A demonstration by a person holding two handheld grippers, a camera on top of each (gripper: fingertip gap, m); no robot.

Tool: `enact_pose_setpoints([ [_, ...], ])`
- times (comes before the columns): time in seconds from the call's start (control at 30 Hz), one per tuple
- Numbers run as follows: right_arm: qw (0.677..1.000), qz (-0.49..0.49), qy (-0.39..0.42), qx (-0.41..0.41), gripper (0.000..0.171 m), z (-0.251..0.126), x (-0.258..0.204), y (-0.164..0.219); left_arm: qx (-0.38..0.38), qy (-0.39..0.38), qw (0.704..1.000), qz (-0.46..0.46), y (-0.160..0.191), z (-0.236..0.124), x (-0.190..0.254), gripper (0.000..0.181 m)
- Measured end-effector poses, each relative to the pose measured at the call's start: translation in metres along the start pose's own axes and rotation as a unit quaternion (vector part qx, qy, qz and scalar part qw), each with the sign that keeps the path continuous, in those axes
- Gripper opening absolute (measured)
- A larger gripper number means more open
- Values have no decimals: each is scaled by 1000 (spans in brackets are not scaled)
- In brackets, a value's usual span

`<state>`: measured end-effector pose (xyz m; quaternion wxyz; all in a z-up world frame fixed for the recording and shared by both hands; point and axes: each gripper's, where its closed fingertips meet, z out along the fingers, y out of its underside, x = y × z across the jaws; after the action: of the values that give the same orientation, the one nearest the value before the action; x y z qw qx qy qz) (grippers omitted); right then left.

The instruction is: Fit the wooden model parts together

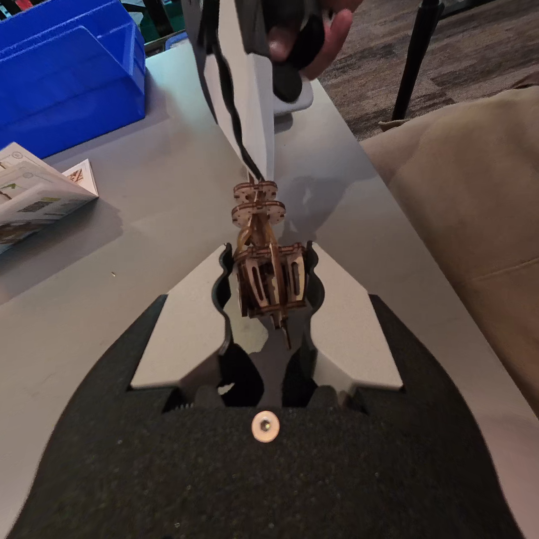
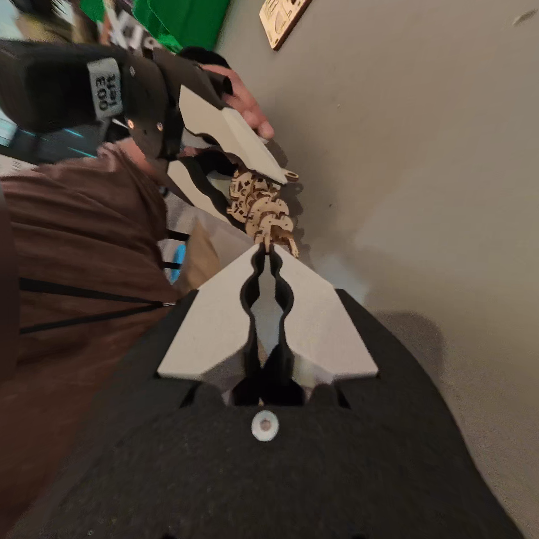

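Note:
A light wooden model (image 1: 269,280) with a slotted body and two round discs (image 1: 258,214) at its far end hangs above the grey table (image 1: 140,256). My left gripper (image 1: 267,248) is shut on the model's body, one finger on each side. My right gripper (image 1: 259,178) comes down from above, and its tips meet the model's far end. In the right wrist view, my right gripper (image 2: 267,248) is shut on a thin tab at the end of the model (image 2: 256,204). The left gripper (image 2: 258,199) clamps the other end there.
A blue bin (image 1: 67,73) stands at the table's back left, with a folded instruction booklet (image 1: 35,192) in front of it. A wooden parts sheet (image 2: 281,20) lies farther off. The table edge runs along the right, beside a beige cushion (image 1: 466,204) and a black pole (image 1: 414,58). The gap from one gripper's tips to the other's is roughly 4 cm.

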<state>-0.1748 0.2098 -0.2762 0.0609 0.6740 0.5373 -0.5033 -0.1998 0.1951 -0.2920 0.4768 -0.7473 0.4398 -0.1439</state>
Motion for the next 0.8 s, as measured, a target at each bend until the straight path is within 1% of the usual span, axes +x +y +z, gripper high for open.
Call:
enact_pose_setpoints([
  [0.13,994,73,-77,9,2,-1,-1,1,15,-10,1000,23,-7,-2,2,48],
  [0.2,990,92,-108,21,2,-4,-4,-1,24,-25,999,40,-12,-5,0,48],
  [0.3,985,95,-143,29,1,-6,-7,-4,39,-38,997,55,-20,-9,0,48],
  [0.37,983,89,-157,24,2,-7,-9,-3,44,-43,996,67,-24,-10,2,48],
  [0.5,988,30,-150,-3,1,-11,-12,1,46,-47,995,80,-25,-10,4,48],
  [0.63,983,68,-170,-7,2,-13,-12,-1,48,-51,994,82,-26,-11,3,48],
  [0.8,963,126,-239,19,2,-19,-18,-6,58,-79,989,108,-32,-13,1,48],
])
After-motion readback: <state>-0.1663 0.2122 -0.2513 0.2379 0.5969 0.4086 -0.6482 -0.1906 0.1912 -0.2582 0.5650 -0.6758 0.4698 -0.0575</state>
